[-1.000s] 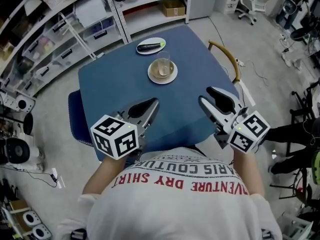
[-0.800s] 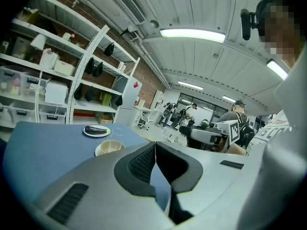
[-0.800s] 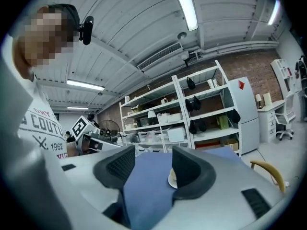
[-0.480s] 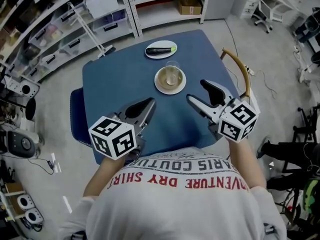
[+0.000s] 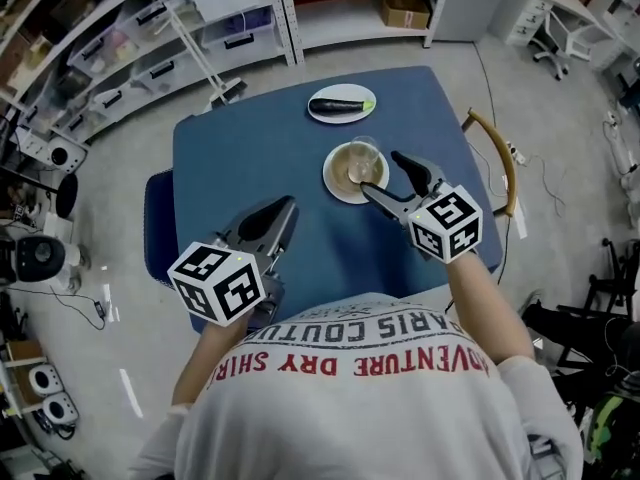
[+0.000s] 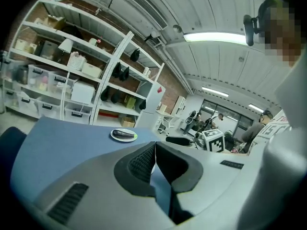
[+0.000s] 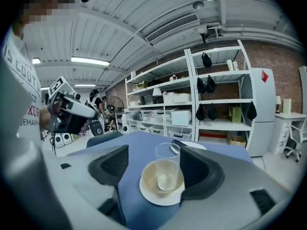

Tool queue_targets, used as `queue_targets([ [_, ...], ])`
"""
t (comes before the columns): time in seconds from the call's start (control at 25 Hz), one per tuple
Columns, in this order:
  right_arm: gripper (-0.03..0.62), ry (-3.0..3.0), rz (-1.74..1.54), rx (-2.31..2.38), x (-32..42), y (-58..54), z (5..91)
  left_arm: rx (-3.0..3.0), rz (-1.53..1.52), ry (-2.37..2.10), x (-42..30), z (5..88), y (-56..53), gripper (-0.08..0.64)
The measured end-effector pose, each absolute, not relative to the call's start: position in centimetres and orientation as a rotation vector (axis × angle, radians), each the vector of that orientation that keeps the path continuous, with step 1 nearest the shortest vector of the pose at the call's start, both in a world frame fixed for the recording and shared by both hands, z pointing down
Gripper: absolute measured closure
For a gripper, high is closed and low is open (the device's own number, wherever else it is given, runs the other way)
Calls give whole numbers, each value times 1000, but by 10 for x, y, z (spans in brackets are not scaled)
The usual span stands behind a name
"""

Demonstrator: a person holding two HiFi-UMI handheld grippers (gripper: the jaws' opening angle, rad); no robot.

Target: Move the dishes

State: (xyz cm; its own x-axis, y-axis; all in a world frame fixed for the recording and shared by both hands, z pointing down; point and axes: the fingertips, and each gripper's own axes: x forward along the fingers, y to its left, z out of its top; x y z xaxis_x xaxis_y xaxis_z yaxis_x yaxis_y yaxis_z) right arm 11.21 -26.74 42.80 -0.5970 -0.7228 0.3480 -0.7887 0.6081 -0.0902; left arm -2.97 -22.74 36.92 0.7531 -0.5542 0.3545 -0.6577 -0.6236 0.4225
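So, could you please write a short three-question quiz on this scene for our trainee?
1. True or false: the left tool is shut and empty.
2. What lies on the far plate? A) an eggplant B) a banana C) a spoon
3. Which tool has the glass between its jaws, and does it grip it?
Key: 1. True. 2. A, the eggplant. 3. The right tool; no, it is open, its jaws have just been opening, and the pads do not press on the glass.
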Motion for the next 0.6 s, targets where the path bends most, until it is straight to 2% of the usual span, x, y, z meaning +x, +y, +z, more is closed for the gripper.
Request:
queue_targets([
  [0.6, 270, -2441, 357, 1218, 99, -322, 497, 2240, 247, -1089, -88, 409, -250, 532],
])
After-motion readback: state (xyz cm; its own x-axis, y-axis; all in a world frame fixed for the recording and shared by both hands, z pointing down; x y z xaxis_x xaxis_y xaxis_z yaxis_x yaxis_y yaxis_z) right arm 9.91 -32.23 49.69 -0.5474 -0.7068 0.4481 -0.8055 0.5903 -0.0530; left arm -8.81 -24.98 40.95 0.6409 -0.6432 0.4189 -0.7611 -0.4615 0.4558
